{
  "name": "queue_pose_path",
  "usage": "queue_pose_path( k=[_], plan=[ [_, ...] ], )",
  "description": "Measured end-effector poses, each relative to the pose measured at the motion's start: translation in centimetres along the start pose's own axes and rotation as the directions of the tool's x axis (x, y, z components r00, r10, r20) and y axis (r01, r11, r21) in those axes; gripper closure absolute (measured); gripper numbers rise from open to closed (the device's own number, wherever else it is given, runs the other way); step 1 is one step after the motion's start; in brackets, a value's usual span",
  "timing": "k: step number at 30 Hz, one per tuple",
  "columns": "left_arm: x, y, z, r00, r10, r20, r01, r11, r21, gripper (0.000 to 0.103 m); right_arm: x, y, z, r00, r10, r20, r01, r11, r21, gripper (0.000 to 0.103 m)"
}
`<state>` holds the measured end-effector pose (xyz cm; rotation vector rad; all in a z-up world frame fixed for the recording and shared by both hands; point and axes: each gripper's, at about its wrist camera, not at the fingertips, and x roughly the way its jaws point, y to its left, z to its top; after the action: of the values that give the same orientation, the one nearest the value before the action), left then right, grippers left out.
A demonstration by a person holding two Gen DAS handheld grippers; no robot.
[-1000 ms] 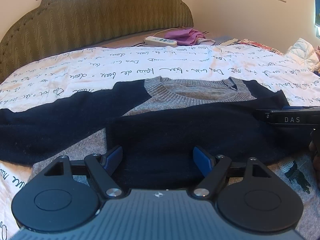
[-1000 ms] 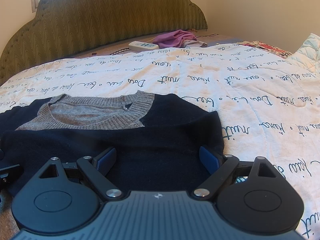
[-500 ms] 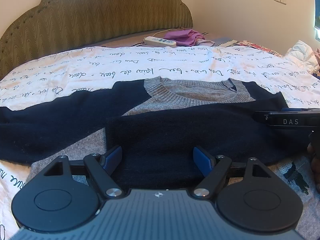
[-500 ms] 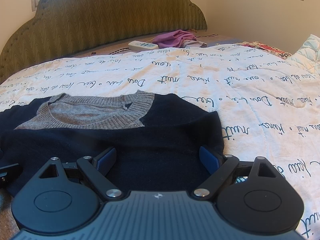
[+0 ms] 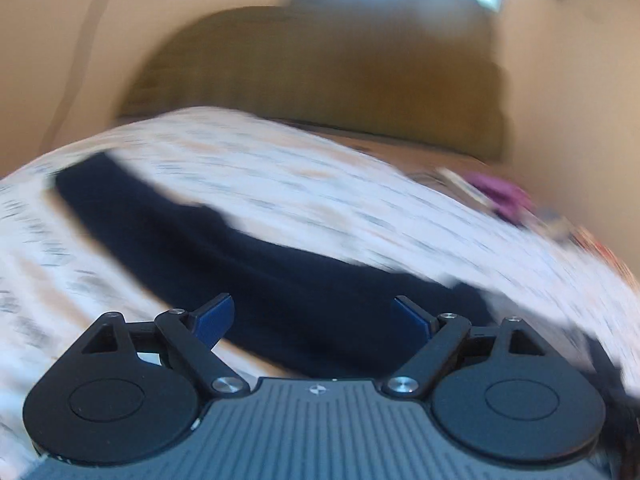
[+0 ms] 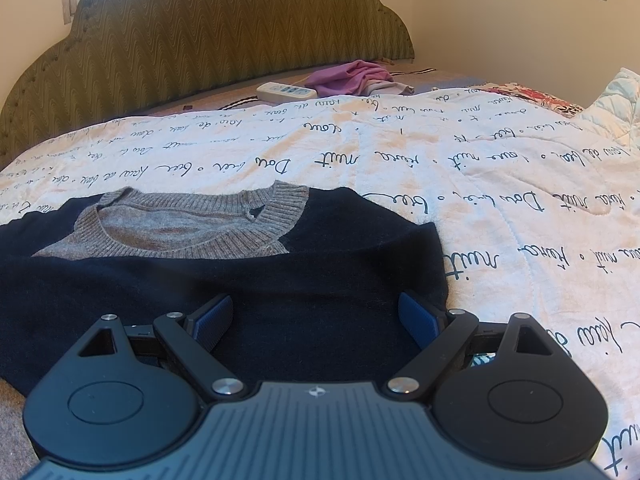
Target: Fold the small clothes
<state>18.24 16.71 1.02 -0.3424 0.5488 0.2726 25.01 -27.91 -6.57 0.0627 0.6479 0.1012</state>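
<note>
A navy and grey knitted sweater (image 6: 240, 272) lies flat on the white quilt (image 6: 440, 168), its grey ribbed collar (image 6: 192, 220) towards the headboard and one sleeve folded across the chest. My right gripper (image 6: 316, 320) hovers over the folded navy part, open, nothing between its blue pads. The left wrist view is blurred and tilted: my left gripper (image 5: 314, 318) hangs over the long navy sleeve (image 5: 224, 248) stretched out to the left. Its jaws are opening, and no cloth is pinched between them.
A green padded headboard (image 6: 224, 32) stands at the back. A white power strip (image 6: 286, 91) and purple cloth (image 6: 352, 76) lie near it. A pale quilted garment (image 6: 616, 108) and a floral fabric (image 6: 532, 96) sit at the right edge.
The left gripper has swung leftward and rolled, so it now looks along the outstretched sleeve instead of the sweater's chest, and its jaws stand wider. The right gripper has not moved.
</note>
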Motion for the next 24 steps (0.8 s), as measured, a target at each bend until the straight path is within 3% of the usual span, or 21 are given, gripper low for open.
queue_pose_path(
  k=[2,6,10,15,17,19,21,24],
  plan=[
    [1.5,4.8,2.7,0.994,0.11,-0.025,-0.112,0.984,-0.138,0.017,0.0,0.0,0.0,1.0,-0.002,0.001,0.002,1.0,-0.002,0.013],
    [4.2,11.7,6.4,0.98,0.186,-0.074,-0.2,0.92,-0.338,0.02,-0.1,0.0,0.0,1.0,-0.002,0.001,0.002,1.0,-0.003,0.013],
    [6.7,15.1,8.2,0.974,0.208,-0.086,-0.225,0.881,-0.416,0.022,0.0,0.0,0.0,1.0,-0.003,0.001,0.003,1.0,-0.005,0.013],
    [8.7,16.6,9.1,0.972,0.225,-0.062,-0.23,0.884,-0.407,0.025,0.0,0.0,0.0,1.0,-0.003,0.001,0.003,1.0,-0.004,0.013],
    [8.9,16.8,9.2,0.971,0.235,-0.045,-0.233,0.887,-0.399,0.037,-0.1,0.0,0.0,1.0,-0.002,0.002,0.002,1.0,-0.003,0.013],
    [9.5,16.8,9.3,0.975,0.219,-0.048,-0.22,0.894,-0.391,0.096,-0.1,0.0,0.0,1.0,-0.002,0.002,0.002,1.0,-0.003,0.013],
    [9.3,16.6,9.3,0.974,0.222,-0.039,-0.22,0.899,-0.379,0.097,-0.1,0.0,0.0,1.0,-0.002,0.002,0.002,1.0,-0.004,0.013],
    [7.5,14.5,9.4,0.97,0.242,0.038,-0.22,0.927,-0.303,0.098,-0.1,0.0,0.0,1.0,-0.002,0.002,0.002,1.0,-0.003,0.013]
  ],
)
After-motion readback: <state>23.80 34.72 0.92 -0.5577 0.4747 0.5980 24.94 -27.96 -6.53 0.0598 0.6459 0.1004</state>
